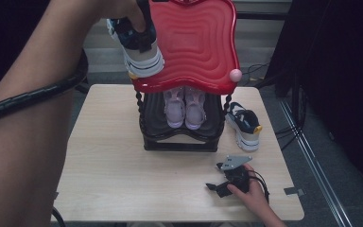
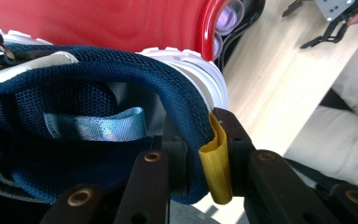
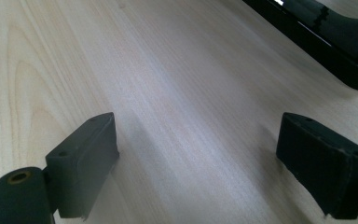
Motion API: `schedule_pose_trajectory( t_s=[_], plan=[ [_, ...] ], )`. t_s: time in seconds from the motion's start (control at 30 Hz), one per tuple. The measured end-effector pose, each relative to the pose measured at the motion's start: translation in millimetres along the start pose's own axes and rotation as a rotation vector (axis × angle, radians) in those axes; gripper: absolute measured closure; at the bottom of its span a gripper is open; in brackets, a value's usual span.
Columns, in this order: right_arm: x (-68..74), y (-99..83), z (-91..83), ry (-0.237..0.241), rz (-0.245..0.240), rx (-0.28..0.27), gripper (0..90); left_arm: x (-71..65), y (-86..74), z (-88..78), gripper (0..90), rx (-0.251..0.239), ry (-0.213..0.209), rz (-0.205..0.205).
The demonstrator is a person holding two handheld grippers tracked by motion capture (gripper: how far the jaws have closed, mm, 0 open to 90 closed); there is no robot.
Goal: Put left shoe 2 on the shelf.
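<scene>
Two shelves make the small shoe rack: in the high view its wavy red plastic top shelf [image 1: 196, 42] carries the navy and white sneaker [image 1: 139, 49] at its left edge, held by the left gripper [image 1: 144, 23]. A pink pair [image 1: 185, 108] stands on the black lower shelf [image 1: 179, 137], and a matching sneaker [image 1: 245, 124] lies on the pale wooden table [image 1: 108, 161].

In the left gripper view, the jaws pinch the sneaker's heel collar beside its yellow pull loop [image 2: 216, 161].

In the right gripper view, the right gripper [image 3: 196, 154] rests on the table, jaws wide apart and holding nothing.
</scene>
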State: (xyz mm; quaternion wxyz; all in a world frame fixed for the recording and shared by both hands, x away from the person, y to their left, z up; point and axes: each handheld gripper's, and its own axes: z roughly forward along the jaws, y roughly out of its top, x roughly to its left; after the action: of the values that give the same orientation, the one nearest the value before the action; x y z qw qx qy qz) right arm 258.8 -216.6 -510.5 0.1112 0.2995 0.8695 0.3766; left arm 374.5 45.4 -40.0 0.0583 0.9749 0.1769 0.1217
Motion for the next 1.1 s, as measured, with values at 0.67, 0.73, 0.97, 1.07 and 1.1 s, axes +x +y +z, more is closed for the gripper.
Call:
schedule_pose_trajectory(
  t_s=[0.67, 0.73, 0.97, 1.07, 1.1],
  plan=[
    [0.0, 0.0, 0.0, 0.0, 0.0, 0.0, 11.7, -12.6, 61.8, 26.9, 75.9, -0.004, 0.058, 0.198],
    [0.0, 0.0, 0.0, 0.0, 0.0, 0.0, 11.7, -13.5, 64.4, 33.6, 75.8, 0.009, 0.061, 0.21],
    [0.0, 0.0, 0.0, 0.0, -0.001, 0.0, 11.7, -12.1, 65.7, 45.5, 75.7, 0.023, 0.046, 0.23],
    [0.0, 0.0, 0.0, 0.0, 0.0, 0.0, 11.7, -11.1, 64.8, 46.5, 75.6, 0.026, 0.05, 0.228],
    [0.0, 0.0, 0.0, 0.0, -0.001, 0.0, 11.7, -10.5, 64.3, 46.8, 75.6, 0.026, 0.048, 0.221]
  ],
)
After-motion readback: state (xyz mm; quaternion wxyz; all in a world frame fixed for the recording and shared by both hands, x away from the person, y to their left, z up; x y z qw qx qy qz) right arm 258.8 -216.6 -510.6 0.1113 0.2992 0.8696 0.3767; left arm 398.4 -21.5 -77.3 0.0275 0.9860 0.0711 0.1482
